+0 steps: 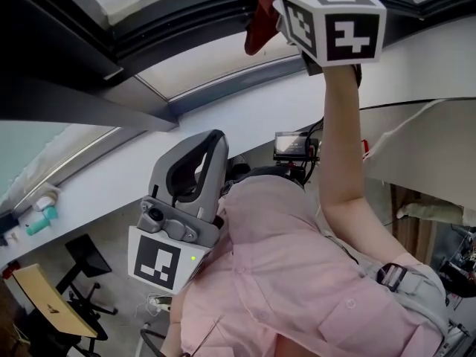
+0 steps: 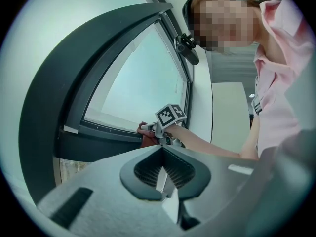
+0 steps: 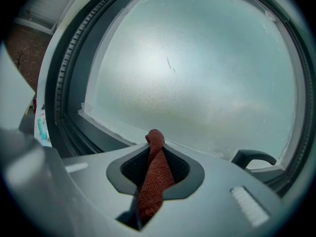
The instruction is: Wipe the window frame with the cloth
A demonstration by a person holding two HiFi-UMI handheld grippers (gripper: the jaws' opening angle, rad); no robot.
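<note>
My right gripper is raised to the dark window frame at the top of the head view, its marker cube facing me. It is shut on a red cloth, which presses against the frame. In the right gripper view the cloth runs up between the jaws, its tip by the frame's lower rail under frosted glass. My left gripper hangs low by my torso, shut with nothing in it. In its own view the left gripper points at the right gripper and cloth.
A dark window handle sticks out at the lower right of the pane. Below the window runs a white ledge with a teal bottle. A black stand and a small screen device are lower down.
</note>
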